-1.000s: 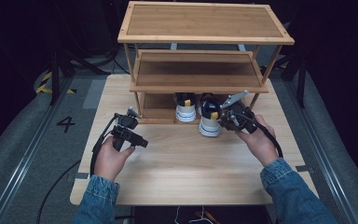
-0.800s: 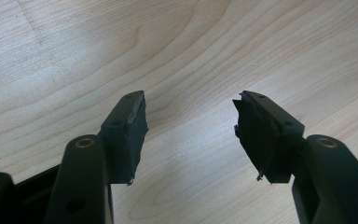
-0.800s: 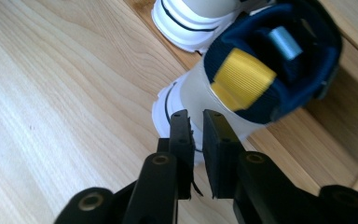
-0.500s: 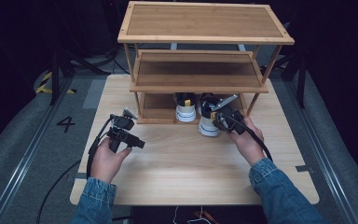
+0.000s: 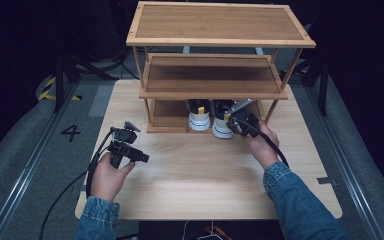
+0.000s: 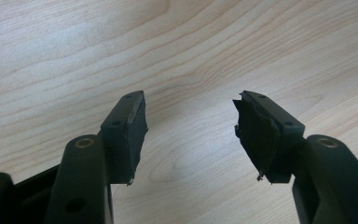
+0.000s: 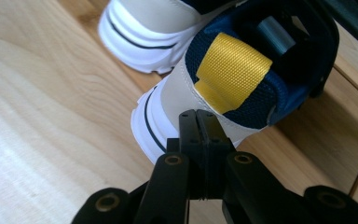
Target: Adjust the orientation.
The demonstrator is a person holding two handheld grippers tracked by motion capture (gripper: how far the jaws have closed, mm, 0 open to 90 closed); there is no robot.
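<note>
While the two white trainers with navy collars and yellow heel tabs (image 5: 211,119) are stood heel-out on the bottom tier of the three-tier bamboo shoe rack (image 5: 220,60), the right gripper (image 5: 236,121) is seen from the high view pressed against the right-hand shoe's heel, at about 1 o'clock from the middle of the pale wooden desk (image 5: 205,175). The left gripper (image 5: 135,155) is held idle at 9 o'clock, presumably kept clear. A "4" (image 5: 71,133) is marked on the floor.

From the left gripper view, its fingers (image 6: 126,135) are spread apart over bare desk.

From the right gripper view, the fingers (image 7: 204,135) are closed together with nothing between, their tips at the heel (image 7: 191,100) below the yellow tab (image 7: 228,70), probably for nudging the shoe. No brand can be read.
</note>
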